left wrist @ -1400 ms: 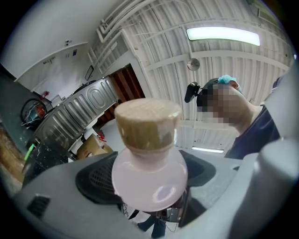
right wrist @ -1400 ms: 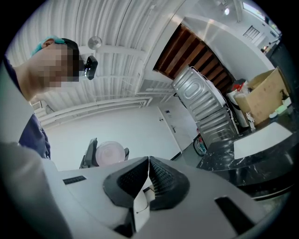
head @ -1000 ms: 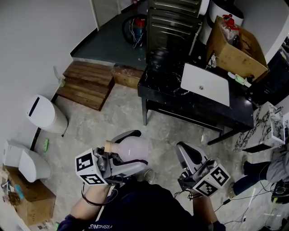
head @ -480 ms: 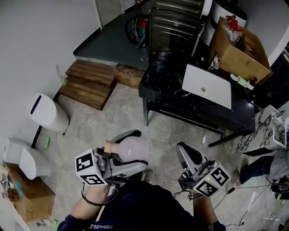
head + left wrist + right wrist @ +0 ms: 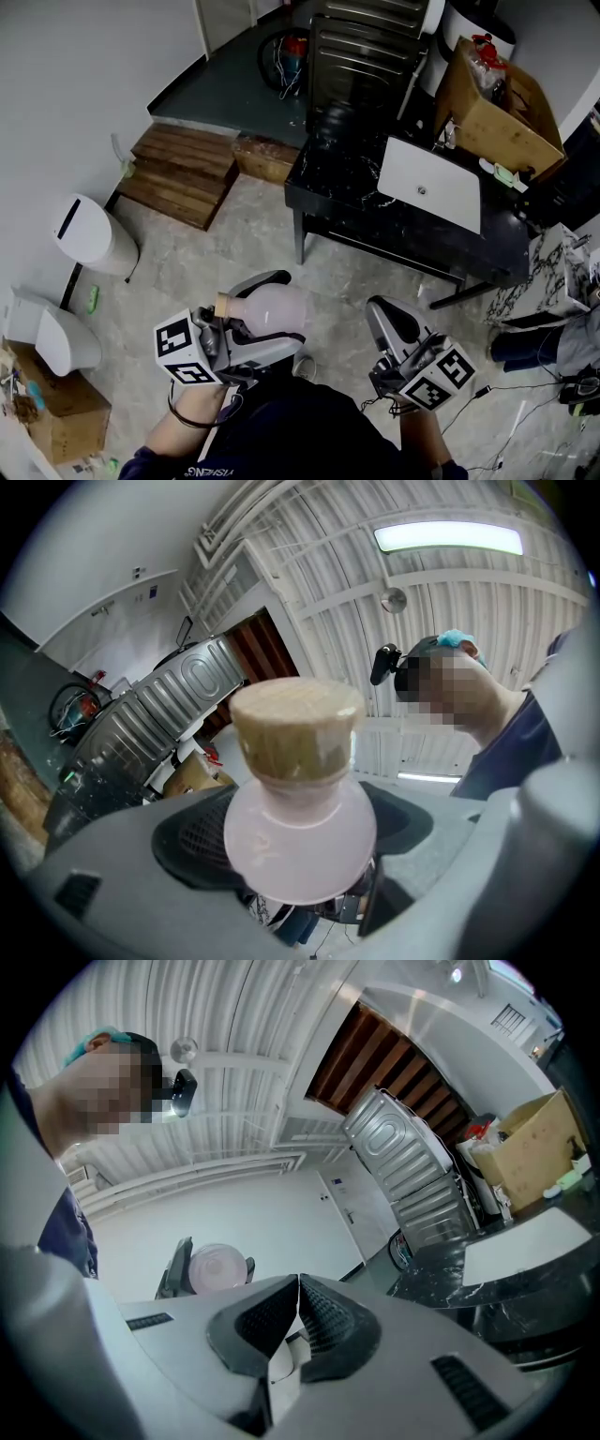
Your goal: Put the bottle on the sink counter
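A pale pink bottle [image 5: 272, 310] with a tan cork-like cap lies sideways in my left gripper [image 5: 267, 305], held low in front of the person. In the left gripper view the bottle [image 5: 298, 841] fills the middle, cap toward the camera, with the jaws shut on its round body. My right gripper [image 5: 387, 323] hangs beside it on the right, jaws shut with nothing between them [image 5: 298, 1312]. The bottle [image 5: 217, 1267] also shows in the right gripper view, to the left. The black marble sink counter [image 5: 347, 178] with its white basin [image 5: 429, 182] stands ahead, across a stretch of floor.
A cardboard box [image 5: 494, 98] sits at the counter's far right end. A metal cabinet [image 5: 361, 47] stands behind the counter. Wooden steps [image 5: 183, 173] lie to the left. A white bin [image 5: 89, 234] stands by the left wall. Cables [image 5: 525, 394] trail on the floor at right.
The view has drifted slightly; the counter sits a little nearer. Both grippers hold the same pose, the bottle still in the left one.
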{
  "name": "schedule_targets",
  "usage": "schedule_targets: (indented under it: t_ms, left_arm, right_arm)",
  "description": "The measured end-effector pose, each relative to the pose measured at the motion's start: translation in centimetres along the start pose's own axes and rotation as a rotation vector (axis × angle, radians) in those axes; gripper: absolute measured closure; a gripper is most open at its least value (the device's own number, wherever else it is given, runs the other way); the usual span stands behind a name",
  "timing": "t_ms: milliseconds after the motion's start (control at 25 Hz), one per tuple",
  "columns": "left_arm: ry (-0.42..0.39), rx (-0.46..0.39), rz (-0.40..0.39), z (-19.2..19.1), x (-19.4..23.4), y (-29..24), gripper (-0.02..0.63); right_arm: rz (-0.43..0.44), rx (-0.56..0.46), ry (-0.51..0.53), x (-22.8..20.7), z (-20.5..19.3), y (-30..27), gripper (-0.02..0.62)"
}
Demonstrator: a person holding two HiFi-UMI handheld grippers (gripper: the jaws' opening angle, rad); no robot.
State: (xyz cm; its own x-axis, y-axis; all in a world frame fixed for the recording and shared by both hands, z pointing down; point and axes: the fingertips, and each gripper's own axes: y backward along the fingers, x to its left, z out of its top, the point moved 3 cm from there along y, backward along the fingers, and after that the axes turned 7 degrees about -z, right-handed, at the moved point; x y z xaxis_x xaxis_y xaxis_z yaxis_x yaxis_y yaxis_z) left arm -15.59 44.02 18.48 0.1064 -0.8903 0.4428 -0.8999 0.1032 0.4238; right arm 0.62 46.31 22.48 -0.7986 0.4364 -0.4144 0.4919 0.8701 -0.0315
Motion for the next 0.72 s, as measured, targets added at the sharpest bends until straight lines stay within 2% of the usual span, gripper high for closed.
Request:
schedule_targets:
  t_ms: [720]
  left_arm:
    - [0.046,0.004,0.008,3.2,9.9,-0.5,0.205]
  right_arm:
    - [-0.019,0.032,-0.01,-4.5,0.9,-8.3,0.569]
